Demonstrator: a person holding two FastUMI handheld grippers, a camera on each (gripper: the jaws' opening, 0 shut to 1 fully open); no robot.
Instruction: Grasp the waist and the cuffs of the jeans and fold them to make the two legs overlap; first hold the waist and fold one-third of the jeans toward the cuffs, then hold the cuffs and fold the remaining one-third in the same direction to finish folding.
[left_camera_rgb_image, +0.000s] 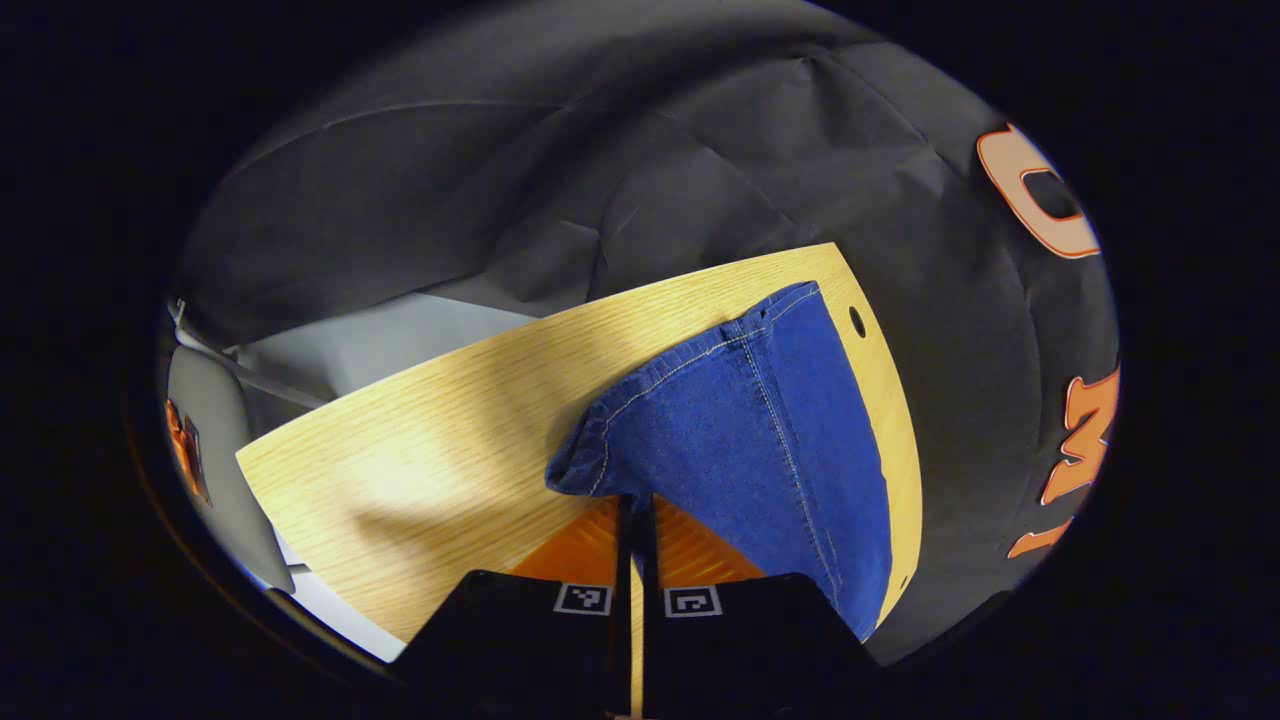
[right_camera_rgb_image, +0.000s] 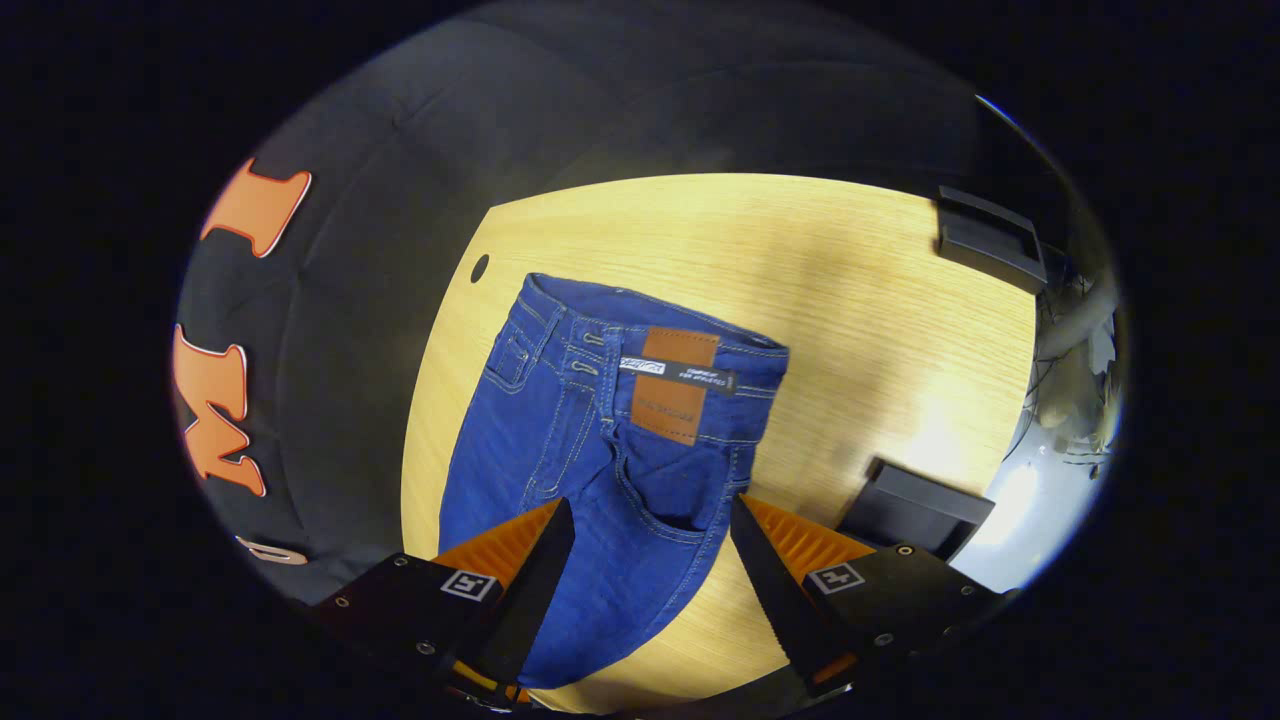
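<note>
Your left gripper (left_camera_rgb_image: 636, 515) has its fingers drawn together, seemingly pinching the cuff hem (left_camera_rgb_image: 590, 455) of the blue jeans (left_camera_rgb_image: 740, 440) right at the tips. Beyond them the leg runs away across the wooden table (left_camera_rgb_image: 420, 440). Your right gripper (right_camera_rgb_image: 650, 535) has its fingers spread wide, straddling the jeans above the seat; past the tips lie the back pocket (right_camera_rgb_image: 672, 490) and waistband leather patch (right_camera_rgb_image: 675, 385).

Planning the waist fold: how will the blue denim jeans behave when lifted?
The blue denim jeans will probably be floppy: the cuff already curls and drapes. Likely heavyish, thick stitched denim. Unlikely to slip much on the wooden table.
</note>
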